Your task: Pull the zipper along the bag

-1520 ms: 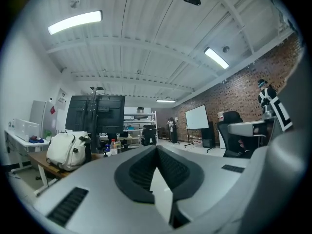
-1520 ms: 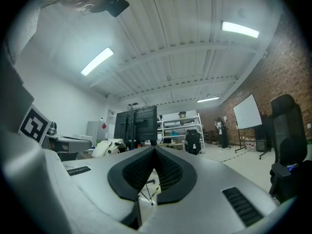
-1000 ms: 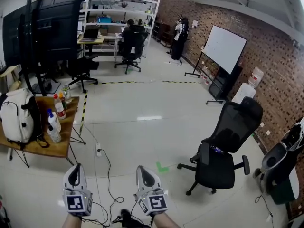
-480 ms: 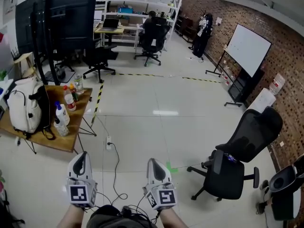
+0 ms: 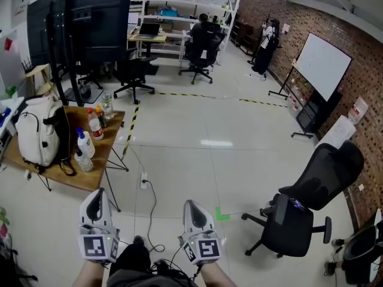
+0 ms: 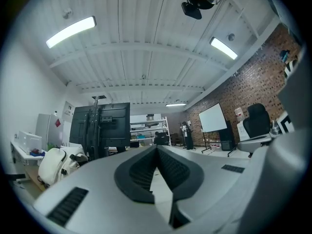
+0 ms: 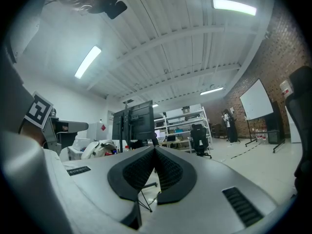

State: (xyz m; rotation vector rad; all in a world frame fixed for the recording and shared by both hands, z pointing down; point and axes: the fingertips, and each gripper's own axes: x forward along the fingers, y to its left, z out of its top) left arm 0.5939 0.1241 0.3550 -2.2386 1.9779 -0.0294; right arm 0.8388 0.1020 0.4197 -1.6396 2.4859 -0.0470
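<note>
The bag is a white backpack [image 5: 37, 137] with black straps, standing upright on a wooden table [image 5: 66, 181] at the left of the head view. It also shows low at the left in the left gripper view as the backpack [image 6: 52, 164] and in the right gripper view as the backpack [image 7: 96, 149]. My left gripper [image 5: 96, 201] and right gripper [image 5: 195, 211] are held side by side over the floor at the bottom of the head view, well short of the table. Both are shut with nothing between the jaws, as seen on the left gripper [image 6: 157, 148] and the right gripper [image 7: 155, 149]. The zipper is too small to make out.
Several bottles [image 5: 91, 135] stand on the table beside the bag. A power strip and cables [image 5: 145, 191] lie on the floor just ahead. A black office chair [image 5: 305, 211] stands at the right, a large black screen on a stand [image 5: 84, 23] behind the table, and a whiteboard [image 5: 323, 64] at the far right.
The head view has shifted: table and bag now sit further right and slightly higher, and the office chair has slid right. Both grippers stay shut and low in the frame.
</note>
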